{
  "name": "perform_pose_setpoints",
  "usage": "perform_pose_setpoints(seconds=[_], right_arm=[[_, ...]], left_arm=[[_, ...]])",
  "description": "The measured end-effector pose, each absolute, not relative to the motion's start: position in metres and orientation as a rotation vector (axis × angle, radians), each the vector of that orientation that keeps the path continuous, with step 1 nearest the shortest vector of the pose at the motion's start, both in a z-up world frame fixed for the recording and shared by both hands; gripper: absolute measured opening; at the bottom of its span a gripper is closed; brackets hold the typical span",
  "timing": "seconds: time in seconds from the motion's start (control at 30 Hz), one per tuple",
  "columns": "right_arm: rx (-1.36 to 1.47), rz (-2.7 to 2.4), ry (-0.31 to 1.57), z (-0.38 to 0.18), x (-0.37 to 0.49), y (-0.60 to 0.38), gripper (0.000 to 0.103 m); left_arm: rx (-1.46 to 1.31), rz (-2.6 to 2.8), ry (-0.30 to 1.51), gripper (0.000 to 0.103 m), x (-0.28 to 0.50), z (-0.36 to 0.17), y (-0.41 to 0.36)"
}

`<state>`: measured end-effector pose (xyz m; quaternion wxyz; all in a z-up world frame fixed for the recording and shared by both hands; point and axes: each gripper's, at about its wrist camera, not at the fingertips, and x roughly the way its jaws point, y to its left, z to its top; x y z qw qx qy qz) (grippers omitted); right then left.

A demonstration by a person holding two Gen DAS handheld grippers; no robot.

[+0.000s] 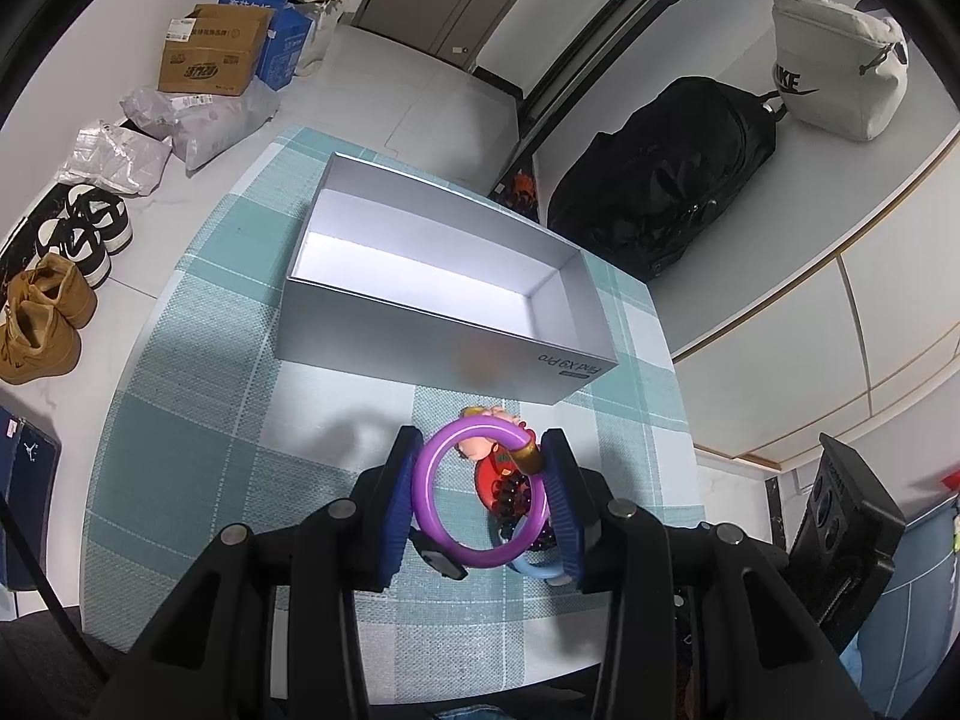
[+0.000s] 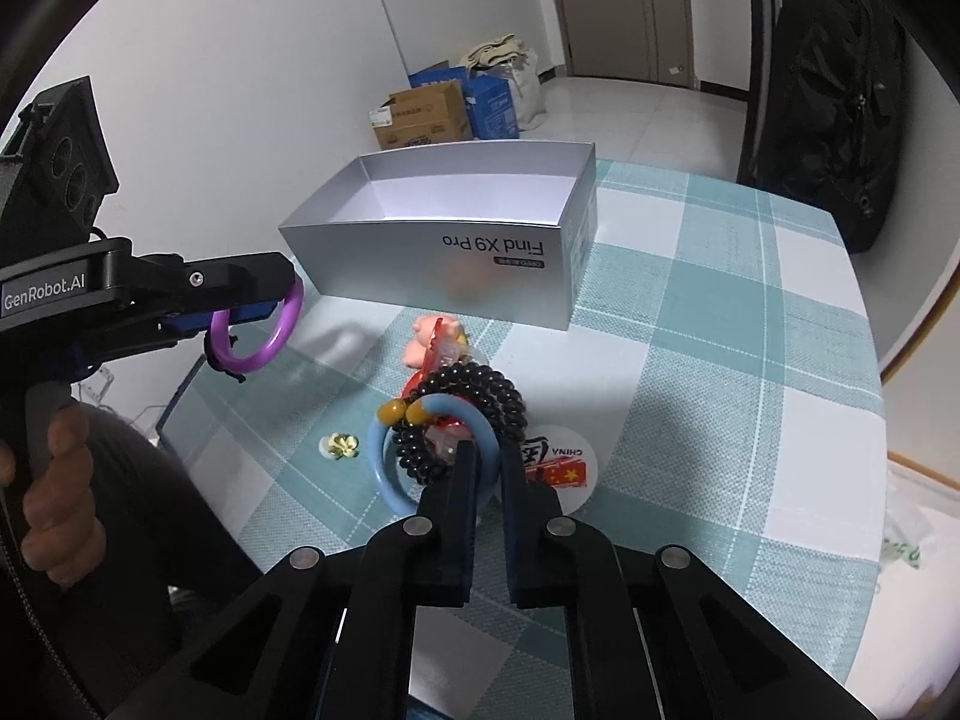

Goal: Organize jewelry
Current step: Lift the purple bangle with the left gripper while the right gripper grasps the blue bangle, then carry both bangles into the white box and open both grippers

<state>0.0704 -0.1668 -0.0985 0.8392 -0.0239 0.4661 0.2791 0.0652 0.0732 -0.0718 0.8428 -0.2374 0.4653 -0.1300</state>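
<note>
While lying flat on the teal-checked tablecloth (image 2: pixel 690 360), pinched at its near rim: blue bangle (image 2: pixel 378 468), caught between the closed fingers of the right gripper (image 2: pixel 487 456). Draped over that bangle's far side, a coil of black bead bracelet (image 2: pixel 492 390) with two amber beads. Tangled under the beads, something red and clear, too jumbled to name. Just left of the pile, alone on the cloth, a small yellow flower charm (image 2: pixel 339 445); just right of it, a round white sticker (image 2: pixel 564 468) printed with a red flag and "CHINA".

Up at left, gripped by a person's hand (image 2: pixel 54 480): left gripper (image 1: pixel 483 438), fingers clamped across the width of a purple bangle (image 1: pixel 427 480), held clear of the cloth with a shadow below.

Farther on, touching the pile's far edge, a pink pig figure (image 2: pixel 423 333). Just beyond the pig, an open silver phone box (image 2: pixel 432 264) marked "Find X9 Pro", its white inside bare.

Past the table: cardboard cartons (image 1: pixel 210 54) and shoes (image 1: pixel 42 324) on the floor at far left, a black backpack (image 1: pixel 660 198) at far right.
</note>
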Motion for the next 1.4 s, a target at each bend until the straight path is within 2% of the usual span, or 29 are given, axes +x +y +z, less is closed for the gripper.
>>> perform_pose_setpoints(seconds=[0.5,0.87,1.4], right_arm=[[0.068,0.587,0.84,-0.056,0.074,-0.186,0.006],[0.17,0.617,0.781,-0.021,0.12,-0.186,0.006],[0.124,0.662,0.857,-0.052,0.2,-0.136,0.006]], left_arm=[[-0.518,-0.289,0.944,0.034,0.066,-0.061,0.068],[-0.479,-0.255,0.906,0.034,0.101,-0.043,0.073],[-0.432,-0.198,0.96,0.034,0.153,-0.066,0.082]])
